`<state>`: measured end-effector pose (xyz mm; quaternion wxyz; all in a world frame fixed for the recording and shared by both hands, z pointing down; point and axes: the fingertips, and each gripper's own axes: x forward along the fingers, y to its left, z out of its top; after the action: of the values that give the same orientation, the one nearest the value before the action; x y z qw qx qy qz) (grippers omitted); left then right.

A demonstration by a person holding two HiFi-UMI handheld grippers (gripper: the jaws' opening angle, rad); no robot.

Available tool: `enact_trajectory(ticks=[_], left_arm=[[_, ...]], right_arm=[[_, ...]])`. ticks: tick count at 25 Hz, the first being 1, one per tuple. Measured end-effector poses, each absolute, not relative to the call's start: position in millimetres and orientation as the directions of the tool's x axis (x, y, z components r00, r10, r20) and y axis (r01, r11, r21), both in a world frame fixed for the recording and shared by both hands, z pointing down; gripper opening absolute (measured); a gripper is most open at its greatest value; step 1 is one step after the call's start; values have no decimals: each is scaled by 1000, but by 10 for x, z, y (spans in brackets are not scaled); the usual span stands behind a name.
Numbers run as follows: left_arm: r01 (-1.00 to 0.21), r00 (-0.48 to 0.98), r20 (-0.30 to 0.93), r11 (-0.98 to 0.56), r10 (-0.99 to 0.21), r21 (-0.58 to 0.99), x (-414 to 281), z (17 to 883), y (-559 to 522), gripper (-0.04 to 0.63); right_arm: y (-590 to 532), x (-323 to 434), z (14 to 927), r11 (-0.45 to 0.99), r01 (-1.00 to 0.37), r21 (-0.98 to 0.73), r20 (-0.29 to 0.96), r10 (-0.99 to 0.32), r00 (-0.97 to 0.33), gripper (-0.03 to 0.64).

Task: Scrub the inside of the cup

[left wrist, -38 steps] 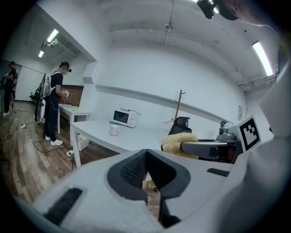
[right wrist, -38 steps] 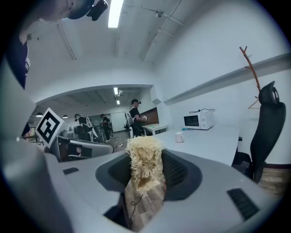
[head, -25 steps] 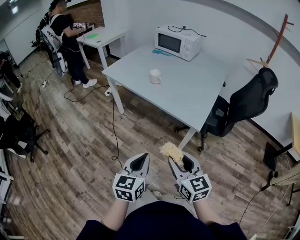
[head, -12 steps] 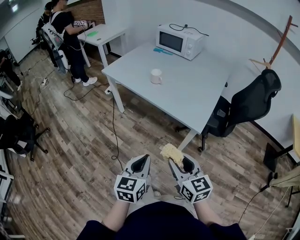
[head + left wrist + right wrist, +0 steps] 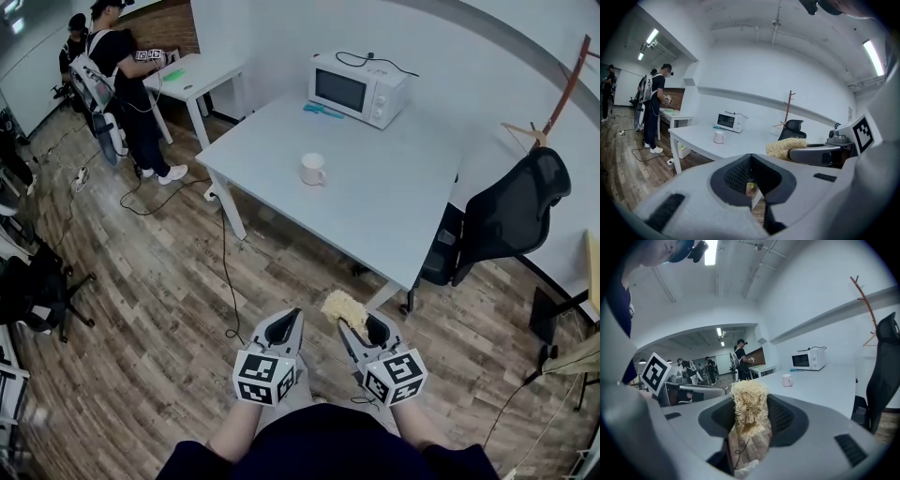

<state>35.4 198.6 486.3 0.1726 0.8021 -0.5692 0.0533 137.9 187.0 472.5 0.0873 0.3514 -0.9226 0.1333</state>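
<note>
Left tongs closed and empty, right tongs clamped on a straw-coloured scrubber, well apart from the cup on the worktop.

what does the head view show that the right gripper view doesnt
Only the head view: the cable trailing across the floor. Only the right gripper view: a ceiling light. Both: the scrubber clamped in the right hand-held gripper, plus the cup, microwave, table and chair.

White walls enclose a wood-plank floor, pale table and black chair.
</note>
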Motion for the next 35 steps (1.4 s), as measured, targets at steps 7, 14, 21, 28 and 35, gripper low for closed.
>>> enact_trajectory(ticks=[7, 14, 21, 28, 35], left_arm=[[-930, 359, 295, -314, -885, 192, -133, 4896, 1343, 17], [-919, 391, 310, -347, -867, 189, -592, 4859, 721, 17], [-903, 429, 325, -387, -843, 187, -984, 4847, 172, 17], [-884, 467, 343, -426, -815, 191, -1234, 4941, -232, 17], [-869, 495, 353, -455, -794, 196, -1330, 5046, -469, 17]], right_arm=[[1185, 913, 4678, 694, -696, -186, 248, -652, -716, 178], [600, 444, 4596, 669, -718, -191, 251, -674, -695, 176], [74, 10, 4522, 645, -736, -205, 245, -694, -677, 178], [-306, -263, 4543, 610, -761, -222, 249, -719, -649, 178], [-535, -235, 4525, 553, -798, -241, 246, -760, -601, 178]])
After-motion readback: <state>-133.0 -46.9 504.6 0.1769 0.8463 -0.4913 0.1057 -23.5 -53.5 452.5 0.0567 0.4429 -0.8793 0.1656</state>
